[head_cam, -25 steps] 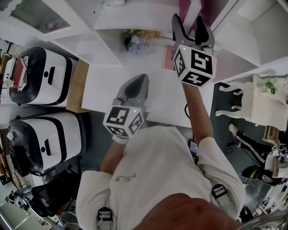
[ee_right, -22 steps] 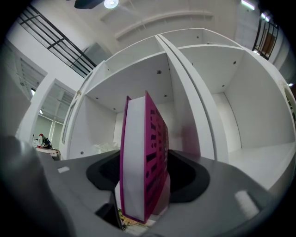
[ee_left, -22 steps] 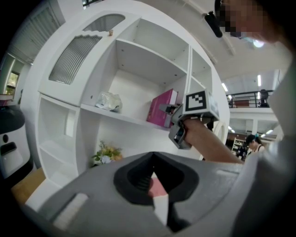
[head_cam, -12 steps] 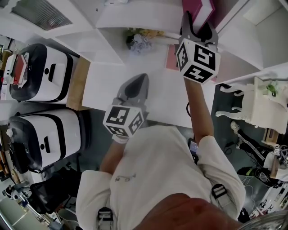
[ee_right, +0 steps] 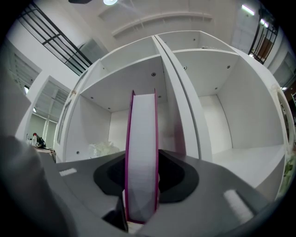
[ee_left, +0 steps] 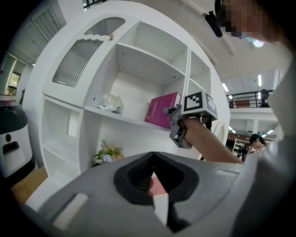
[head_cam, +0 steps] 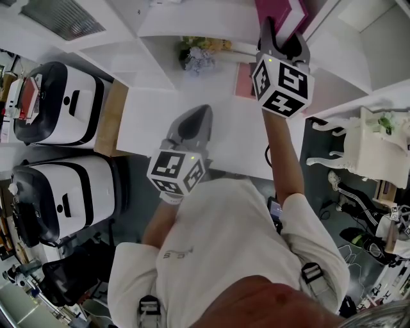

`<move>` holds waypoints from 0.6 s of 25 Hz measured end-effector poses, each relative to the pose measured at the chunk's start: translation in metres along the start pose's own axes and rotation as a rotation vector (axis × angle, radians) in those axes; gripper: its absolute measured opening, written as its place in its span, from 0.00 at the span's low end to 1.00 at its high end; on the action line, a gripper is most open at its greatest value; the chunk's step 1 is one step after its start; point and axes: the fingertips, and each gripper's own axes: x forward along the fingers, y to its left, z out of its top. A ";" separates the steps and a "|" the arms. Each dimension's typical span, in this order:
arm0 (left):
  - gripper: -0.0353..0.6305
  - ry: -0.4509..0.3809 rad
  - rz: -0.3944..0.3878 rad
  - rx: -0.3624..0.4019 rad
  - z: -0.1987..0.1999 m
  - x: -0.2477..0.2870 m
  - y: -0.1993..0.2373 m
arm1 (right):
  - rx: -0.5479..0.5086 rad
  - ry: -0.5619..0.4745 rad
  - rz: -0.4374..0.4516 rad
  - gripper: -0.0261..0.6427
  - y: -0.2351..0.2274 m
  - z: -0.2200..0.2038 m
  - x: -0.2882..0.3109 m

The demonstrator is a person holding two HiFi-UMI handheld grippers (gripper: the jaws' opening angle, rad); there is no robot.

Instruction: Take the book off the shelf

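Note:
A pink book [head_cam: 282,11] with white page edges stands upright on a shelf of the white cabinet [ee_left: 134,69]. My right gripper [head_cam: 282,33] is raised to that shelf. Its jaws have just been closing and now pinch the book's [ee_right: 142,152] lower edge from both sides. In the left gripper view the same book [ee_left: 161,110] leans by the shelf's divider with the right gripper [ee_left: 172,112] on it. My left gripper [head_cam: 192,123] hangs lower over the white table [head_cam: 144,122], shut and holding nothing.
A small bunch of flowers [head_cam: 195,56] and a flat pink item [head_cam: 242,82] lie at the back of the table. A crumpled white thing [ee_left: 110,102] sits on the book's shelf. Two white-and-black machines [head_cam: 57,106] stand left; a white ornate stand [head_cam: 365,147] is right.
The right gripper moved up and forward to the shelf and its jaws, wide open a second ago, closed around the pink book. The left gripper stayed put.

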 end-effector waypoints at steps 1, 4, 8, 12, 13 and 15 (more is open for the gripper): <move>0.05 -0.001 -0.002 0.001 0.000 -0.002 -0.001 | 0.003 -0.001 0.003 0.24 0.001 0.001 -0.003; 0.05 0.000 -0.009 0.003 -0.001 -0.007 -0.004 | 0.015 -0.006 0.010 0.24 0.003 0.003 -0.010; 0.05 0.001 -0.017 0.004 -0.003 -0.012 -0.009 | 0.020 -0.009 0.022 0.24 0.005 0.004 -0.021; 0.05 0.000 -0.024 0.005 -0.005 -0.018 -0.012 | 0.032 -0.020 0.043 0.24 0.009 0.004 -0.033; 0.05 0.000 -0.024 0.006 -0.006 -0.020 -0.012 | 0.036 -0.023 0.046 0.25 0.009 0.004 -0.036; 0.05 0.000 -0.025 0.007 -0.006 -0.023 -0.013 | 0.044 -0.029 0.054 0.25 0.011 0.004 -0.043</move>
